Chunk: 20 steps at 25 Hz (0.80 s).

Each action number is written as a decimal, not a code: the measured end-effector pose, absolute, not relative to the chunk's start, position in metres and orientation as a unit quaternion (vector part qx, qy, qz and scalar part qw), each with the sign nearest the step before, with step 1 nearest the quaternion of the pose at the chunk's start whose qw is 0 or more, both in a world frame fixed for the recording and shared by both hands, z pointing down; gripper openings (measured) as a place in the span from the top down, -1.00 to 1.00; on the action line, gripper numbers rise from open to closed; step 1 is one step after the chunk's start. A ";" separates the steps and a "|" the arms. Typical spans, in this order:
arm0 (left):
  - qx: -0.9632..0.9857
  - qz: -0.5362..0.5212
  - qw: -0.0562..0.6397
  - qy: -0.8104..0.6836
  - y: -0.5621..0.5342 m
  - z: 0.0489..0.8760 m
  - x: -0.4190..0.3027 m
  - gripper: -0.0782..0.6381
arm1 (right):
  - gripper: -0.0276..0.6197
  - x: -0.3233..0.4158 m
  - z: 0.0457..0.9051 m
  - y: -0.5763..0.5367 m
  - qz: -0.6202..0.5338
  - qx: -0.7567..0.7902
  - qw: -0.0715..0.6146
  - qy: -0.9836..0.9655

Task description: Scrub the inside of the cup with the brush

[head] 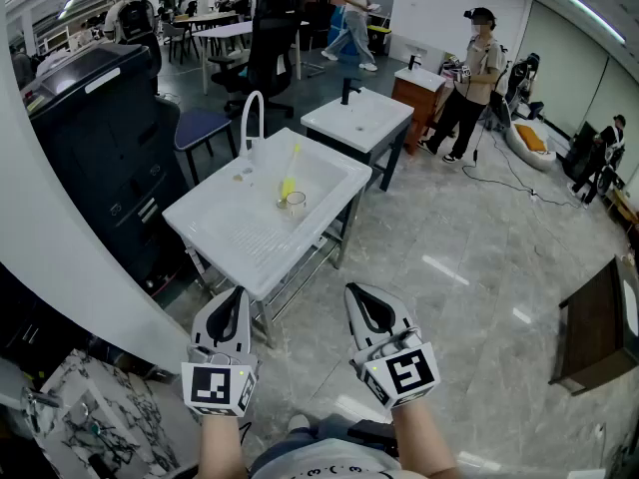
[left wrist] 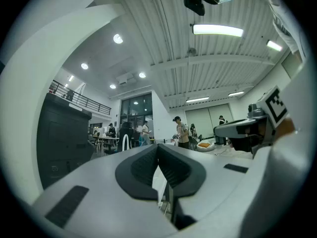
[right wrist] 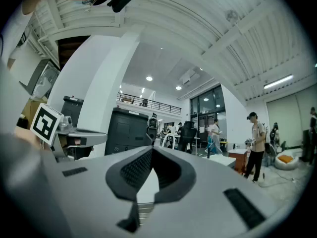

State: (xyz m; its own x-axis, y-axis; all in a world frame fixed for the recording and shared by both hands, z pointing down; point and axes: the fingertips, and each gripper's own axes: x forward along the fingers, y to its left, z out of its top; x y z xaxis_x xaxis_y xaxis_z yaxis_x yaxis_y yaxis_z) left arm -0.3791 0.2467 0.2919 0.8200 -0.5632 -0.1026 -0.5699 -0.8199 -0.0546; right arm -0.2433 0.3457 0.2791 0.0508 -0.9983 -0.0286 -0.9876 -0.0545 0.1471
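While both grippers were held low and level, the left gripper (head: 239, 291) and the right gripper (head: 355, 289) each had jaws pressed together on nothing. Well ahead of them, the glass cup (head: 296, 205) stood in the white sink (head: 222, 230), the yellow brush (head: 290, 176) just beside it.

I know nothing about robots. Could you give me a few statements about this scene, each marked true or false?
1. The left gripper holds the brush. False: it is shut and empty; the yellow brush is in the white sink.
2. The cup stands in the sink. True.
3. The right gripper is wide open. False: its jaws are together with nothing between them.
4. Neither gripper touches the sink. True.
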 end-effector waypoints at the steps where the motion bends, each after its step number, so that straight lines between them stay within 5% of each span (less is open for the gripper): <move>1: -0.953 0.042 0.041 0.297 0.247 0.291 -0.378 0.74 | 0.89 -0.243 0.278 0.347 -0.062 0.723 0.044 -0.686; 20: -0.961 0.032 0.042 0.273 0.229 0.302 -0.329 0.74 | 0.89 -0.201 0.286 0.331 -0.050 0.741 0.013 -0.670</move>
